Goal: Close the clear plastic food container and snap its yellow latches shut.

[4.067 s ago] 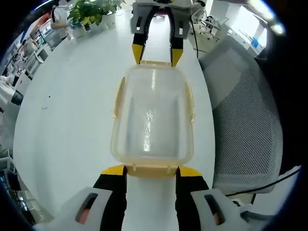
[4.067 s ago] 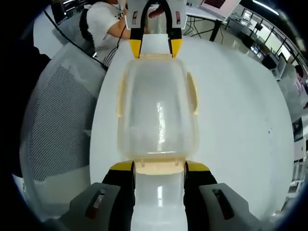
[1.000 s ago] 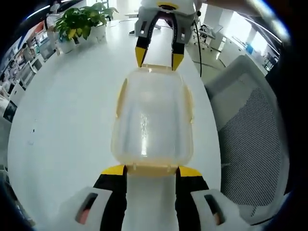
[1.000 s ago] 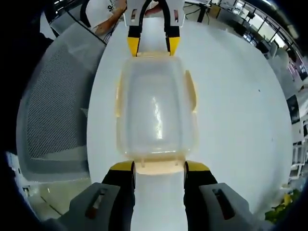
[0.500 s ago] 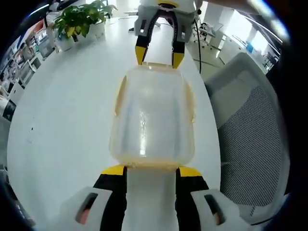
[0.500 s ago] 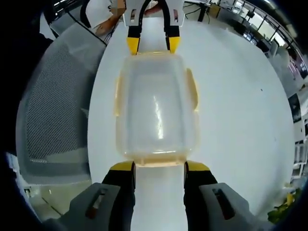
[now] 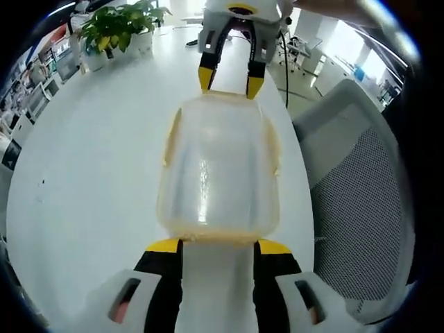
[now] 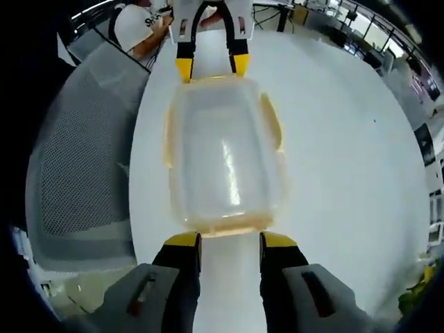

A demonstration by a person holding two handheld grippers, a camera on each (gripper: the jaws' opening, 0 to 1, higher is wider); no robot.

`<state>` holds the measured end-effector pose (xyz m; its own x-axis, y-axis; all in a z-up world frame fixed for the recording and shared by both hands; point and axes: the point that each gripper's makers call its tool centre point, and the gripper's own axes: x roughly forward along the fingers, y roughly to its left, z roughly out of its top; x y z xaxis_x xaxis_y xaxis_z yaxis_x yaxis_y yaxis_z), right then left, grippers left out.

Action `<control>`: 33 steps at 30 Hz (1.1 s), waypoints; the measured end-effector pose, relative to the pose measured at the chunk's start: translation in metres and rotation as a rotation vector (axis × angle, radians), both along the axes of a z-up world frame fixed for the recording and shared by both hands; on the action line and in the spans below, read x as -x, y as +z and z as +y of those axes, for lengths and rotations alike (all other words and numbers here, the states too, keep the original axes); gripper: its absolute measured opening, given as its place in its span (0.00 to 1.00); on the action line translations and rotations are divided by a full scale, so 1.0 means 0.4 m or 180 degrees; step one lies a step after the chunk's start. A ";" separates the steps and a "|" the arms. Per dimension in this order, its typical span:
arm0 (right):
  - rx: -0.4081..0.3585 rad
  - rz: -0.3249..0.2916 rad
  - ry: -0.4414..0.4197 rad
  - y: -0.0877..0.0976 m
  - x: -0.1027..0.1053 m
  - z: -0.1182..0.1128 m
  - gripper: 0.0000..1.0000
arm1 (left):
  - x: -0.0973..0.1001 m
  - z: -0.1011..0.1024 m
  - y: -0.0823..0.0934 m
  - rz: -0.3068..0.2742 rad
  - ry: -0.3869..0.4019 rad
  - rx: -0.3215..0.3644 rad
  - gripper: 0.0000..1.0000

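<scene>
Right now the clear plastic food container [image 7: 218, 166] lies on the white surface [image 7: 90, 159] directly between the two tools, its lid on top. In the left gripper view, the left hand-held gripper [image 7: 218, 248] has its yellow-tipped jaws spread apart, one on each side of the near short end of the container, just beside that end's yellow latch [image 7: 218, 238]; whether the tips touch it I cannot tell. Straight ahead, past the far short end, the right hand-held gripper [image 7: 227, 80] points back toward the camera with its jaws likewise parted, the tips at the far edge of the lid. Yellow latches along the two long sides [image 7: 168, 139] stick outward from the container.

From the right gripper view the same arrangement reads in reverse: the right hand-held gripper [image 8: 229, 243] stands with jaws apart at the near end of the container [image 8: 222, 156], and the left hand-held gripper [image 8: 208, 67] faces it from the far end, jaws open. The near latch [image 8: 229, 225] lies flat against the end wall between the tips.

A grey mesh office chair [image 7: 354, 173] stands just off the surface's edge, to the right of the left tool. Potted plants [image 7: 114, 28] sit far ahead and to its left. A person in a white shirt [image 8: 139, 28] sits behind the left tool.
</scene>
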<state>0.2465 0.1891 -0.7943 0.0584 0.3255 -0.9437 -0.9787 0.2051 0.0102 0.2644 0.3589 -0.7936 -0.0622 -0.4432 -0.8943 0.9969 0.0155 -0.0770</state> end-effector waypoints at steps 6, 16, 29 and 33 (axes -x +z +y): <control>0.0024 -0.0031 -0.0131 0.012 -0.002 -0.022 0.34 | 0.004 0.020 -0.009 0.0003 0.0020 -0.0118 0.34; -0.0311 0.0120 -0.0552 0.045 -0.004 -0.011 0.34 | -0.001 0.027 0.014 0.0092 0.0687 0.0178 0.34; -0.0750 0.0313 -0.1248 0.073 -0.023 -0.004 0.39 | 0.002 0.024 0.041 0.0762 0.1776 0.0543 0.33; -0.0807 0.0331 -0.1508 0.065 -0.030 -0.004 0.32 | -0.014 0.016 0.049 0.0997 0.2293 0.0745 0.30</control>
